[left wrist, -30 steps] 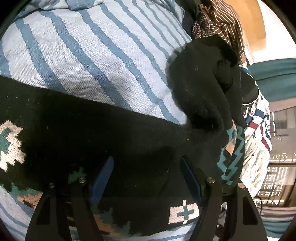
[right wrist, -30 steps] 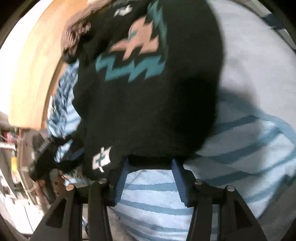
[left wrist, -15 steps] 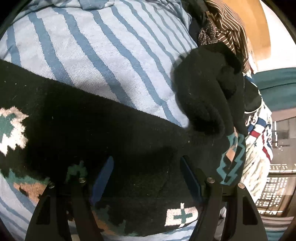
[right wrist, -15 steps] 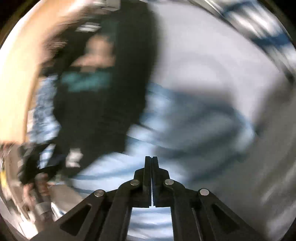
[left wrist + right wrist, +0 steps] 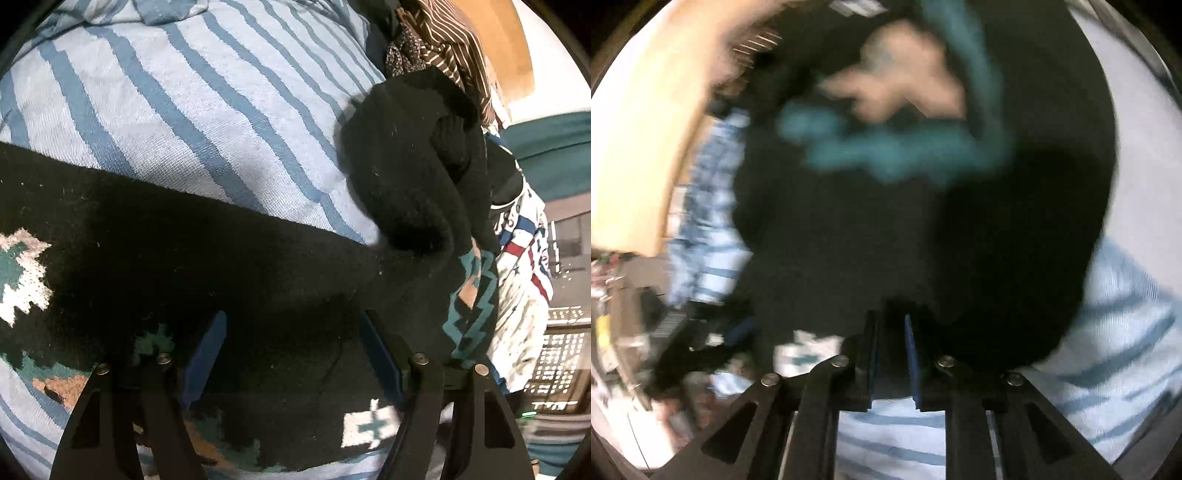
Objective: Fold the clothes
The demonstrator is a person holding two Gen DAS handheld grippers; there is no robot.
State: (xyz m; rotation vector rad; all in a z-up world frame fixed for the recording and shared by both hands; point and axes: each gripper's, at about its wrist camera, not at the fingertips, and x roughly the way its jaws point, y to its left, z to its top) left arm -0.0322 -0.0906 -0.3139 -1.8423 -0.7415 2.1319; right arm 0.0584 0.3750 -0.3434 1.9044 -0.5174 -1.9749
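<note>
The black patterned sweater (image 5: 229, 258) is lying across a blue-striped cloth (image 5: 192, 96), one sleeve bunching up beside a heap of other clothes (image 5: 517, 266) at the right. The left gripper (image 5: 291, 350) is hovering low over the sweater with its fingers spread wide apart, gripping nothing. In the blurred right wrist view, the right gripper (image 5: 891, 347) is sitting at the sweater's (image 5: 886, 240) near edge, fingers narrowly parted around dark fabric; whether they are pinching it cannot be told.

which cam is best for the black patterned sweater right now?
Left wrist: the black patterned sweater is sharp, lying across the blue striped cloth, with the open left tongs over it. Right wrist shows it motion-blurred, filling the frame, with fabric between the right tongs.
</note>
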